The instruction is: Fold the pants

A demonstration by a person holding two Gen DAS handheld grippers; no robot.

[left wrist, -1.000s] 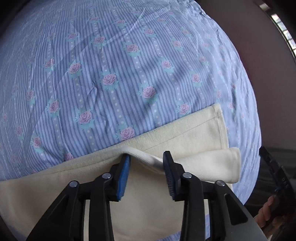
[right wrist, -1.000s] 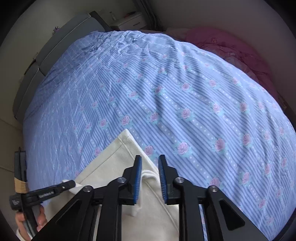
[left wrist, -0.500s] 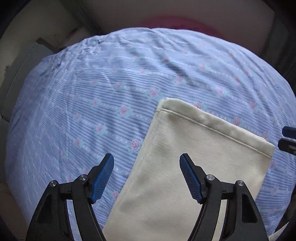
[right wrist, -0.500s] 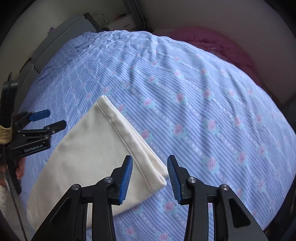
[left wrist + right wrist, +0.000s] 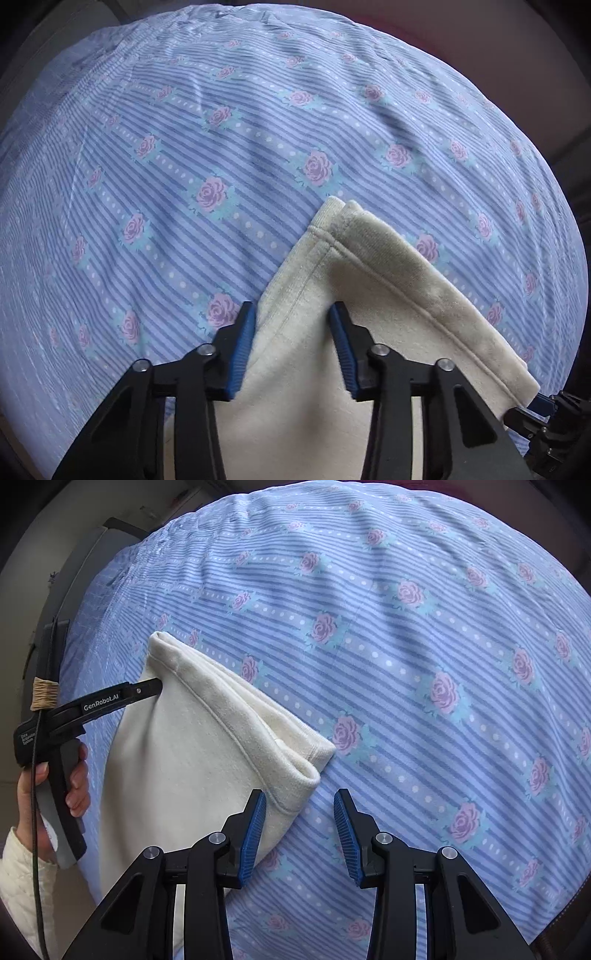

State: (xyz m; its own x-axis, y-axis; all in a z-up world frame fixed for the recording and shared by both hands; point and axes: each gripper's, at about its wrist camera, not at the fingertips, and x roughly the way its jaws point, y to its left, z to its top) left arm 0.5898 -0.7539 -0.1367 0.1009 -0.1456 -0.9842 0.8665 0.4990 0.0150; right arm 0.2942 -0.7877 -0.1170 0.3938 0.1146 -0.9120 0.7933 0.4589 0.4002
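Left gripper (image 5: 291, 347) jaws just closing around cream folded fabric pants (image 5: 369, 295) corner; right gripper (image 5: 299, 830) lower, astride the opposite corner.

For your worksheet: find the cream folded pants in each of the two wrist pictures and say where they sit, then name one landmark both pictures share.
Left wrist view: the cream pants fill the lower centre and right, hem corner pointing up, between the left gripper's pads.
Right wrist view: the pants lie lower left, hem corner beside the right gripper.
Shared landmark: the blue striped rose-print bedsheet.
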